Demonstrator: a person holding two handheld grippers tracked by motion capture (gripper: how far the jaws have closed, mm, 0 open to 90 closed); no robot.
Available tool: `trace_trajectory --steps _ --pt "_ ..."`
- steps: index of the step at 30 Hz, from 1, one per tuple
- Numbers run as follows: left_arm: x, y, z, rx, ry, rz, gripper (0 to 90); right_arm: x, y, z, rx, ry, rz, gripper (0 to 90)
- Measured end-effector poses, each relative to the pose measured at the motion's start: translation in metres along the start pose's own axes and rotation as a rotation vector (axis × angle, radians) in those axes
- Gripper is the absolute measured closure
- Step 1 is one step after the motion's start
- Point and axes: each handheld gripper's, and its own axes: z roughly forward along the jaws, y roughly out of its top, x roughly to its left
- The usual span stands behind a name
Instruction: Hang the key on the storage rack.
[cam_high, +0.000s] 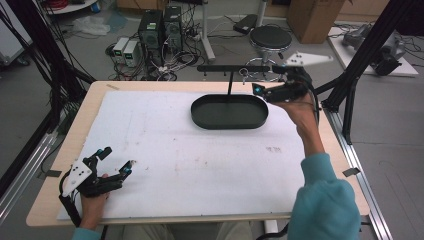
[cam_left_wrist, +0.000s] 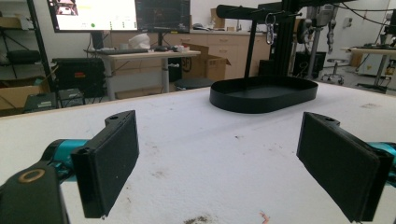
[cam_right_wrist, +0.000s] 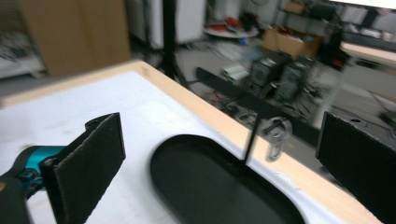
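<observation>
A black oval tray lies empty at the back middle of the white mat. Behind it stands a thin post with a black crossbar, and a metal carabiner hangs from the bar. My right gripper is held open in the air just right of the tray's far end, close to the carabiner. In the right gripper view the carabiner hangs between the wide-apart jaws, above the tray. My left gripper rests open at the mat's front left, facing the tray and the carabiner.
A white mat covers most of the wooden table. Black frame posts rise at the table's right and left sides. Beyond the far edge stand a stool, computer towers and cables on the floor.
</observation>
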Motion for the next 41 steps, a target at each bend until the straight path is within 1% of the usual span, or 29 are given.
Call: trace_trajectory --steps 1,2,3,4,5,6,9,11,13,14,16,17,18,20,24,26,28,30,32,33,37,39,41 --pt "0.000 0.000 0.000 -0.003 0.002 -0.009 13.4 0.003 -0.005 -0.005 -0.016 0.010 0.000 0.7" --pt "0.000 0.000 0.000 -0.005 0.001 -0.009 13.3 0.009 -0.016 -0.015 -0.050 0.020 -0.014 0.7" --pt "0.000 0.000 0.000 -0.005 0.002 -0.007 13.3 0.013 -0.021 -0.020 -0.069 0.026 -0.012 0.6" --pt "0.000 0.000 0.000 -0.001 0.000 -0.001 13.3 0.016 -0.029 -0.025 -0.095 0.035 -0.021 0.7" --pt "0.000 0.000 0.000 -0.002 0.001 0.000 13.3 0.021 -0.040 -0.031 -0.115 0.047 -0.007 0.7" --pt "0.000 0.000 0.000 -0.003 0.001 -0.003 13.3 0.023 -0.046 -0.034 -0.123 0.050 -0.006 0.7" --pt "0.000 0.000 0.000 -0.001 0.000 -0.001 13.3 0.034 -0.074 -0.044 -0.159 0.052 -0.002 0.7" --pt "0.000 0.000 0.000 0.000 0.001 0.000 13.3 0.040 -0.092 -0.050 -0.181 0.047 0.007 0.7" --pt "0.000 0.000 0.000 -0.001 0.001 -0.001 13.3 0.044 -0.111 -0.055 -0.199 0.053 0.026 0.7" --pt "0.000 0.000 0.000 0.000 0.001 0.000 13.3 0.046 -0.121 -0.057 -0.202 0.047 0.035 0.7" --pt "0.000 0.000 0.000 0.000 0.001 -0.002 13.3 0.049 -0.139 -0.059 -0.207 0.011 0.031 0.7" --pt "0.000 0.000 0.000 0.000 0.001 -0.002 13.3 0.050 -0.149 -0.060 -0.213 0.001 0.039 0.7" --pt "0.000 0.000 0.000 0.000 0.001 -0.001 13.3 0.051 -0.156 -0.061 -0.229 0.002 0.053 0.7" --pt "0.000 0.000 0.000 -0.002 0.002 0.000 13.3 0.054 -0.178 -0.064 -0.282 0.006 0.096 0.7" --pt "0.000 0.000 0.000 -0.001 0.002 0.001 13.3 0.058 -0.210 -0.064 -0.292 -0.031 0.116 0.7" --pt "0.000 0.000 0.000 -0.001 0.003 0.000 13.3 0.058 -0.223 -0.063 -0.312 -0.039 0.138 0.7" --pt "0.000 0.000 0.000 0.000 0.002 -0.001 13.3 0.058 -0.234 -0.062 -0.316 -0.051 0.143 0.7" --pt "0.000 0.000 0.000 0.000 0.004 0.001 13.3 0.058 -0.242 -0.062 -0.320 -0.062 0.163 0.7" --pt "-0.001 0.000 0.000 -0.001 0.005 0.001 13.3 0.058 -0.248 -0.061 -0.325 -0.064 0.162 0.7" --pt "0.000 0.000 0.000 -0.001 0.005 0.001 13.3 0.057 -0.247 -0.060 -0.319 -0.060 0.164 0.7" --pt "0.000 0.000 0.000 0.001 0.005 0.001 13.3 0.058 -0.247 -0.059 -0.307 -0.062 0.143 0.7" --pt "0.000 0.000 0.000 -0.001 0.006 -0.001 13.3 0.059 -0.246 -0.058 -0.292 -0.067 0.131 0.7" --pt "-0.001 0.000 0.000 -0.001 0.007 0.002 13.3 0.060 -0.246 -0.057 -0.289 -0.077 0.119 0.7"
